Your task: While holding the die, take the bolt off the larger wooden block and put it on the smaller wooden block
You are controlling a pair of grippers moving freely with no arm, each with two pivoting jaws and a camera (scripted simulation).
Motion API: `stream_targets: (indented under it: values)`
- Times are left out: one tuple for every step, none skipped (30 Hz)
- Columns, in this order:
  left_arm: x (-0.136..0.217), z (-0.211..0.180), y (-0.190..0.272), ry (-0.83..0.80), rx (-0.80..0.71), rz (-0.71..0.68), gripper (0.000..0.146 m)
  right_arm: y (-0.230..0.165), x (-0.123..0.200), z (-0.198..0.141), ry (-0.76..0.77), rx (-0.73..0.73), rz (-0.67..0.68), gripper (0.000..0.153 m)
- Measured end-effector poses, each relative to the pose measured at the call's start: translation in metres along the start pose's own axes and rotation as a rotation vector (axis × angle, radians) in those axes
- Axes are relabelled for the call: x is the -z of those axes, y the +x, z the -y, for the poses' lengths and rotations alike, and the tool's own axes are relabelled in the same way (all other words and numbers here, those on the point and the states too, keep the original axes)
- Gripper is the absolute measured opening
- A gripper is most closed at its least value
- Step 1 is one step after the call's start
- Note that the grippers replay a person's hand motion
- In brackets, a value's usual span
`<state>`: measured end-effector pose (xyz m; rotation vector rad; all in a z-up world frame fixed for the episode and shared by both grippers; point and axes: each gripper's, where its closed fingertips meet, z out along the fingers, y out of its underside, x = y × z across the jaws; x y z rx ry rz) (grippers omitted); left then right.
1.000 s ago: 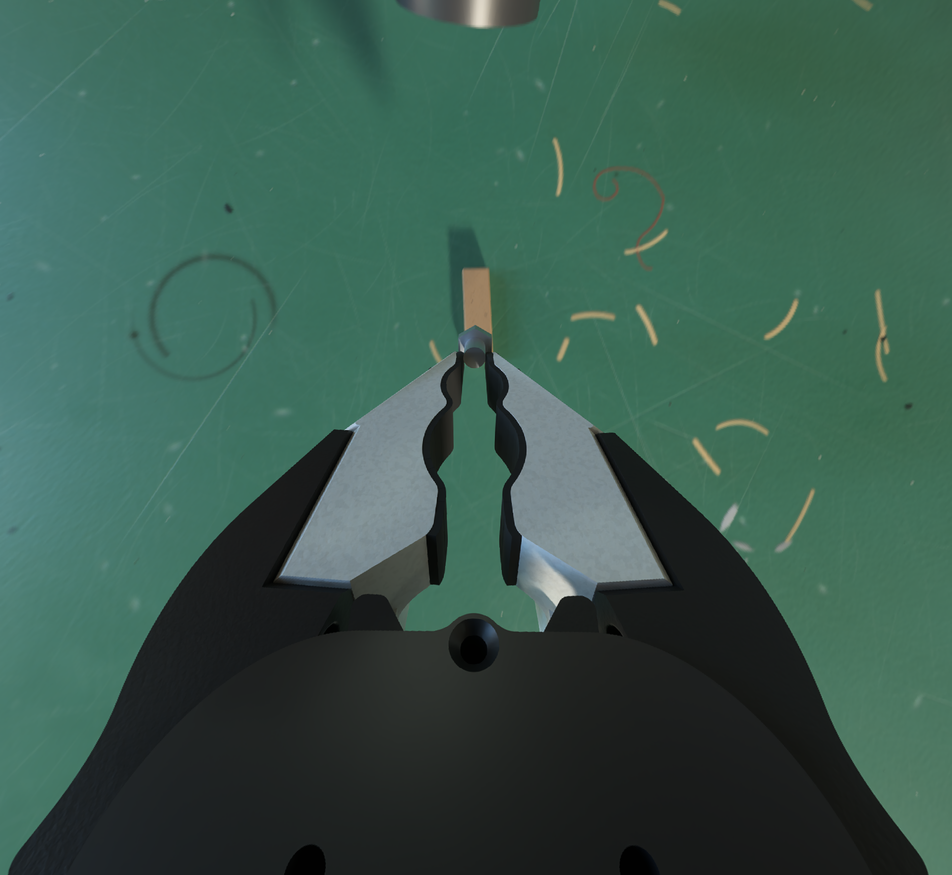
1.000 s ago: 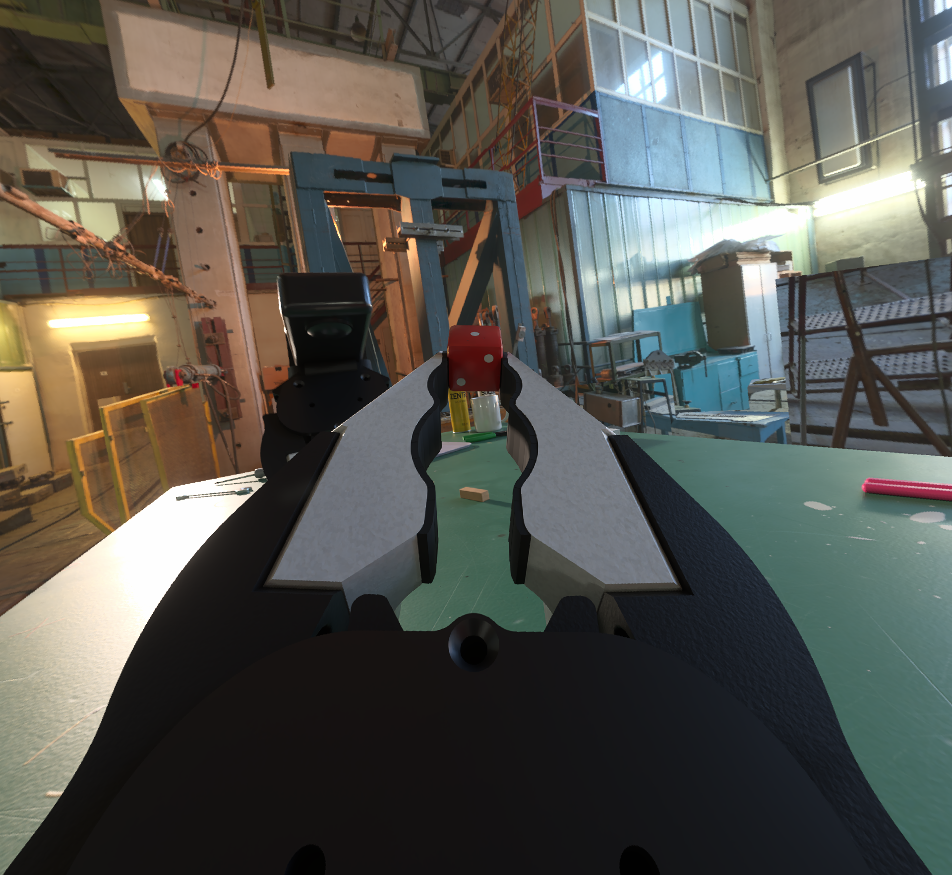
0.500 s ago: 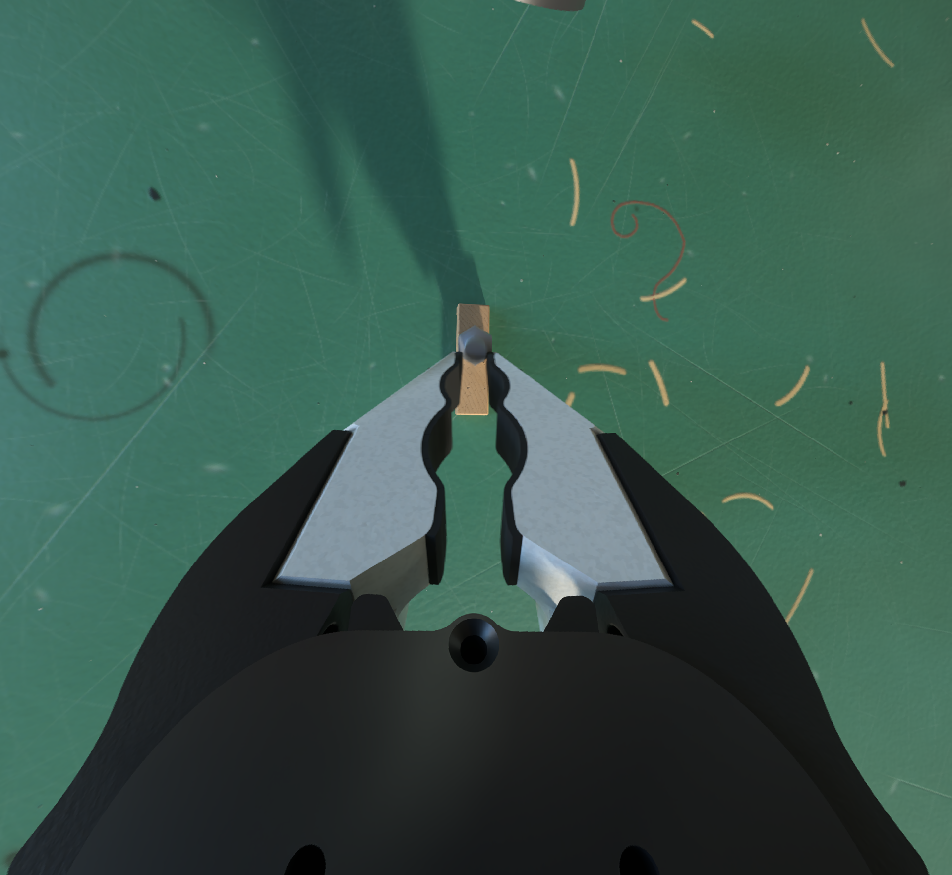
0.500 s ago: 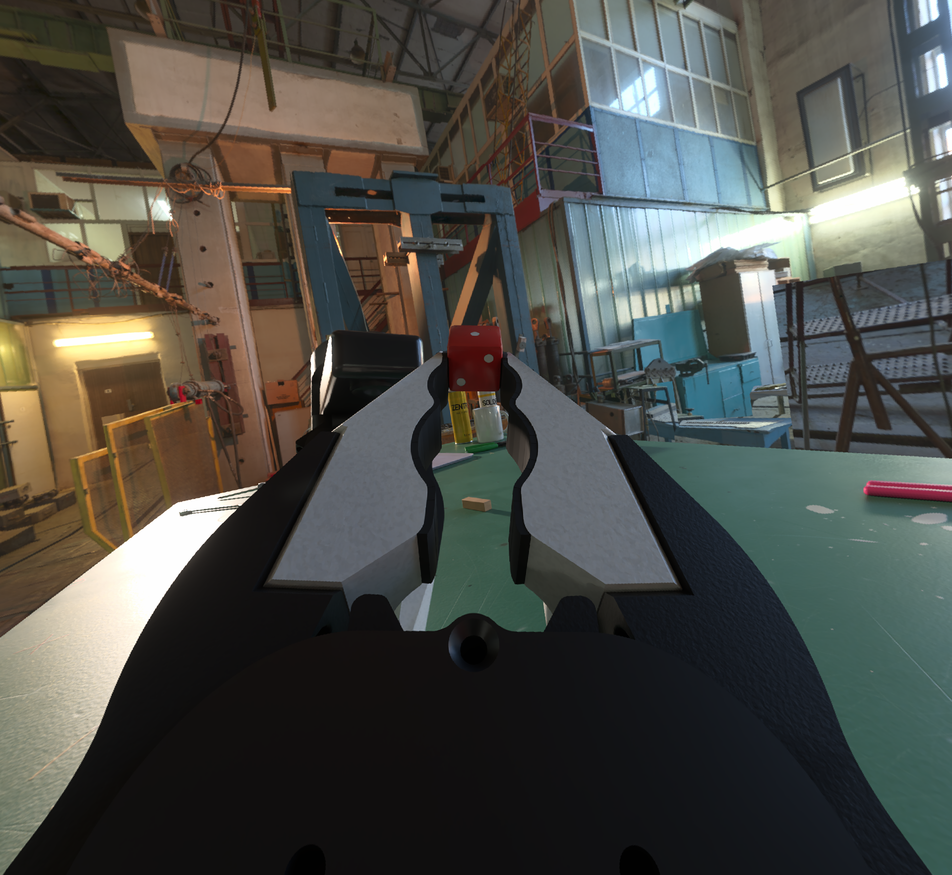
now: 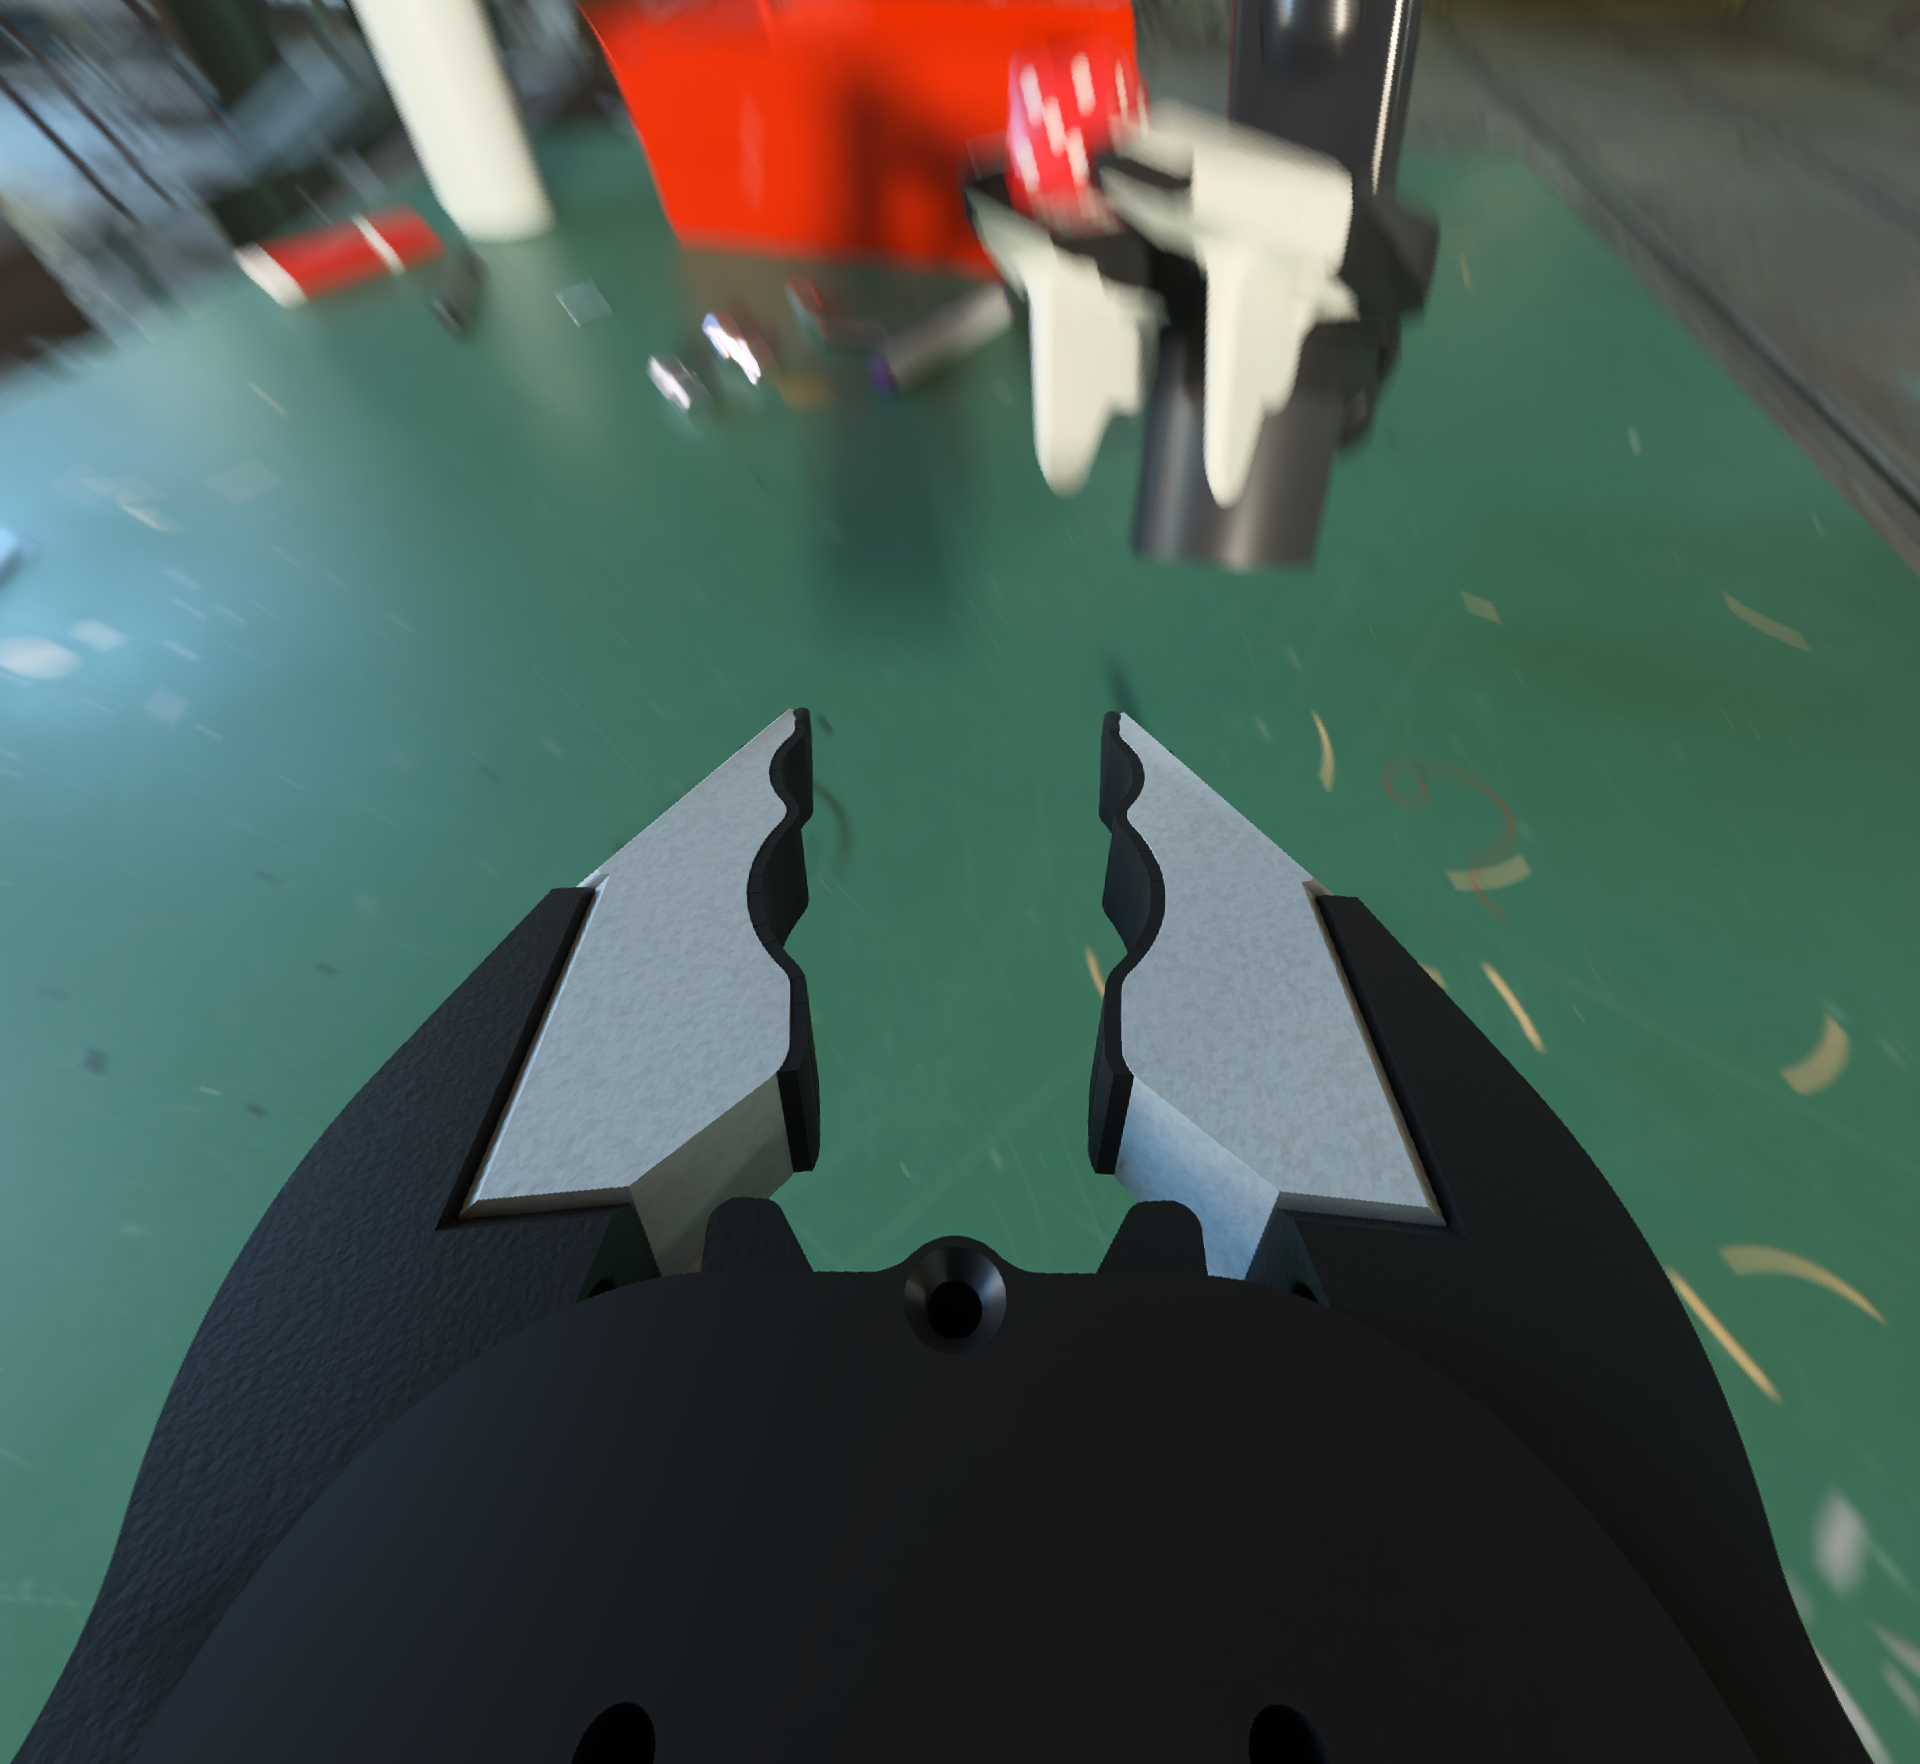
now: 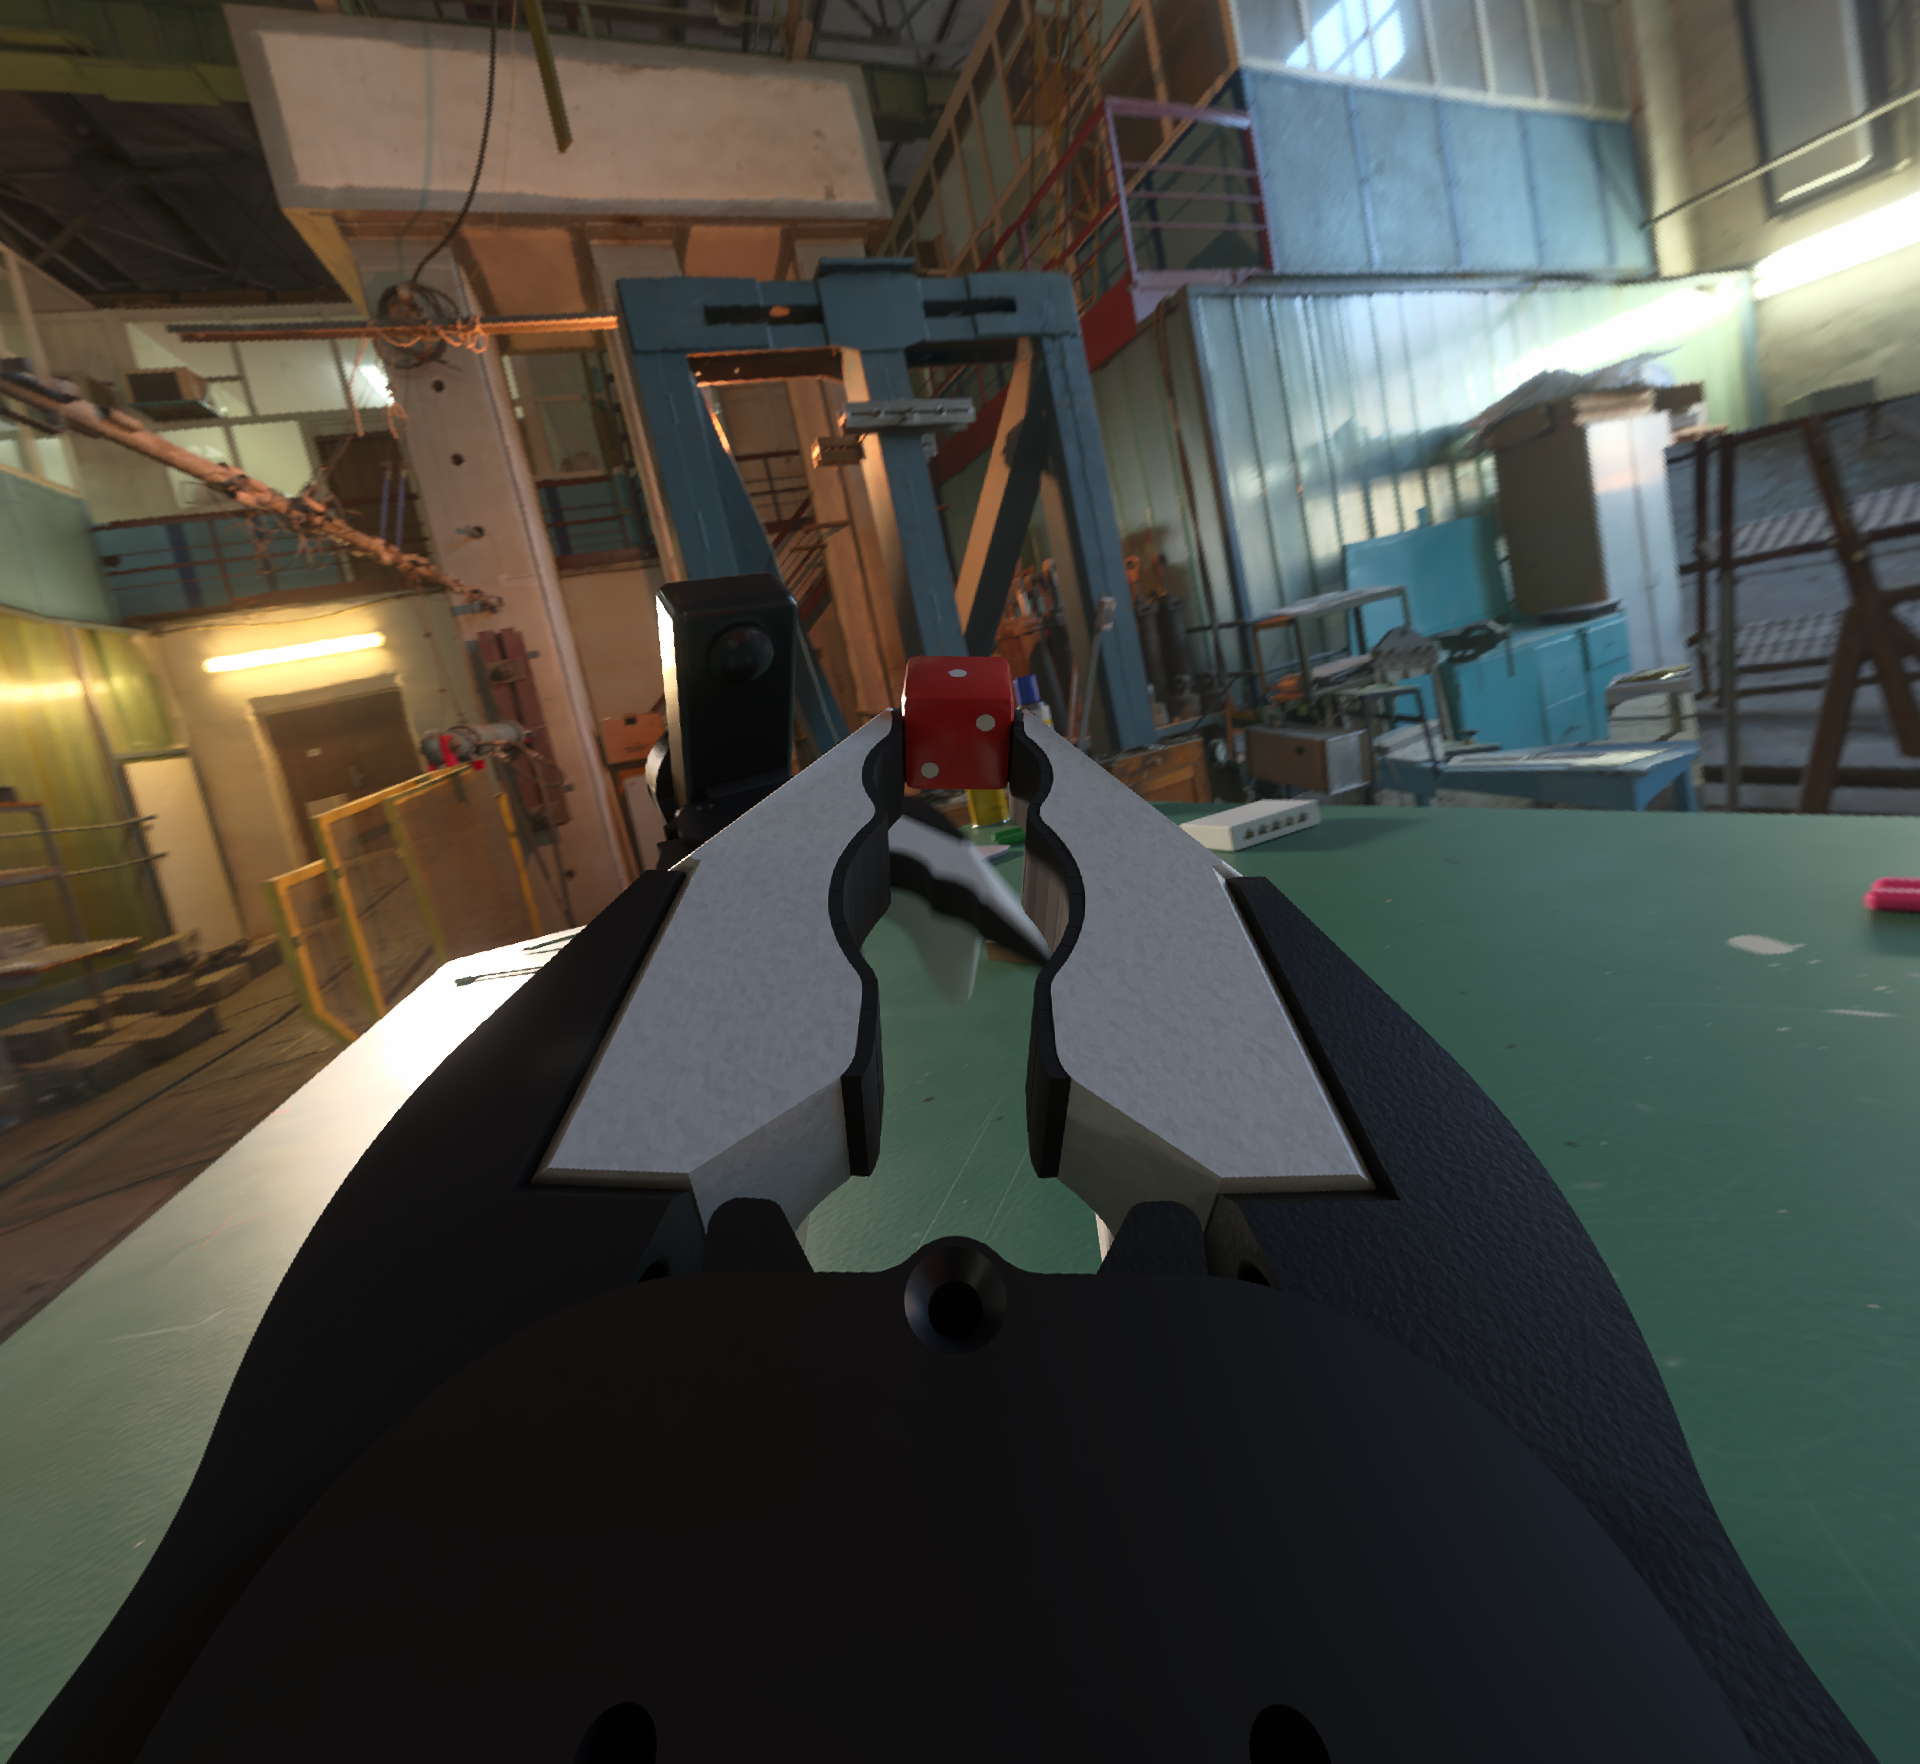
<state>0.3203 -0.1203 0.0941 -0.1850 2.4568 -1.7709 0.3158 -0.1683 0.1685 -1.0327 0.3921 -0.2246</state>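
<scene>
My left gripper [image 5: 954, 727] has matt, faintly grainy pale-grey metal-looking fingers [image 5: 665, 987] lined with smooth black pads, set in a black shell with a fine pebbled texture. My right gripper [image 6: 957, 758] looks the same. The die [image 6: 958, 722] between its tips is glossy red plastic with white pips. The green mat [image 5: 416, 779] is matt, finely scratched, and strewn with pale wood-like shavings [image 5: 1813, 1060].
</scene>
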Motion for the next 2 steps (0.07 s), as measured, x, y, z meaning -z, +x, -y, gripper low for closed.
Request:
stream_targets:
  values:
    - [0.004, 0.0122, -0.0064, 0.093, -0.011, 0.044, 0.057, -0.0013, -0.0011, -0.0023, -0.014, -0.014, 0.013, 0.019]
    - [0.007, 0.0212, -0.0092, 0.168, -0.025, 0.064, 0.057, -0.0029, -0.0021, -0.0042, -0.027, -0.028, 0.03, 0.019]
